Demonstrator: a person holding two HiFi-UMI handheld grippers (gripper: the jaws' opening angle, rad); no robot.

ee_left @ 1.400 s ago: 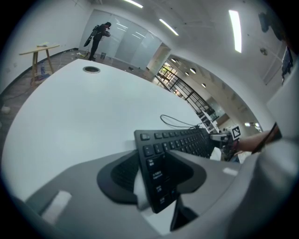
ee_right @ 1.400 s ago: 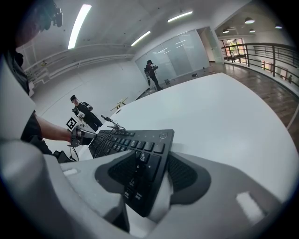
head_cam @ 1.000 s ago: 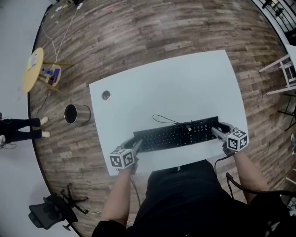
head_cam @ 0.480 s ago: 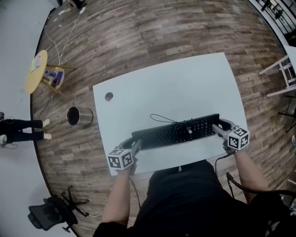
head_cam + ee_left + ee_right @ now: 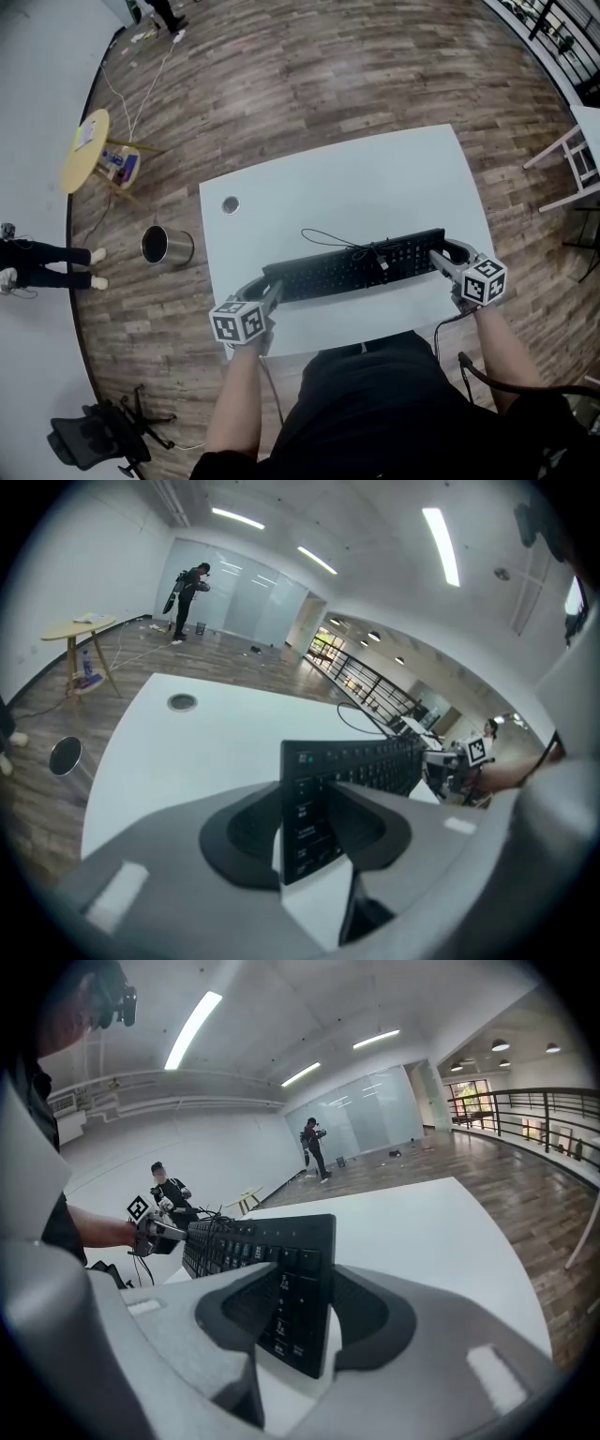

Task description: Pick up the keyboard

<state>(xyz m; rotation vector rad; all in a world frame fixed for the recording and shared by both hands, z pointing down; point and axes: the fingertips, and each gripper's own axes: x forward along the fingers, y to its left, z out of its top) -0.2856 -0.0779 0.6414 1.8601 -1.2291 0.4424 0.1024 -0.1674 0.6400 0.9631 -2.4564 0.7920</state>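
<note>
at the far left edge a standing person (image 5: 49,266) is cut off by the frame, only dark legs and pale shoes showing. near them stand a round side table (image 5: 86,150), with small items under its top too small to name, and a metal bin (image 5: 167,246) on the wood floor; an office chair (image 5: 94,436) lies partly out of frame at the lower left. the white table (image 5: 375,178) has a round hole (image 5: 231,204) near its left corner, and its near edge is hidden behind the wearer's dark torso (image 5: 375,403). the left forearm (image 5: 234,403) reaches forward from the bottom; the hand is covered by the marker cube. the left gripper (image 5: 272,292) tilts down and inward, its jaws pinching the left short end of the keyboard (image 5: 356,267). in the left gripper view that end stands between the pads of the left gripper (image 5: 309,832), with the keyboard (image 5: 370,761) running away toward the other tool. the keyboard sits over the near half of the table, its long side across the wearer; the head view does not show whether it is clear of the top. a thin cable (image 5: 328,236) loops beyond it, bunched on the keys. the right gripper (image 5: 441,262) points down and inward, clamped on the right end, seen close in the right gripper view (image 5: 302,1312). a white chair (image 5: 574,159) is cut off at the right edge.
</note>
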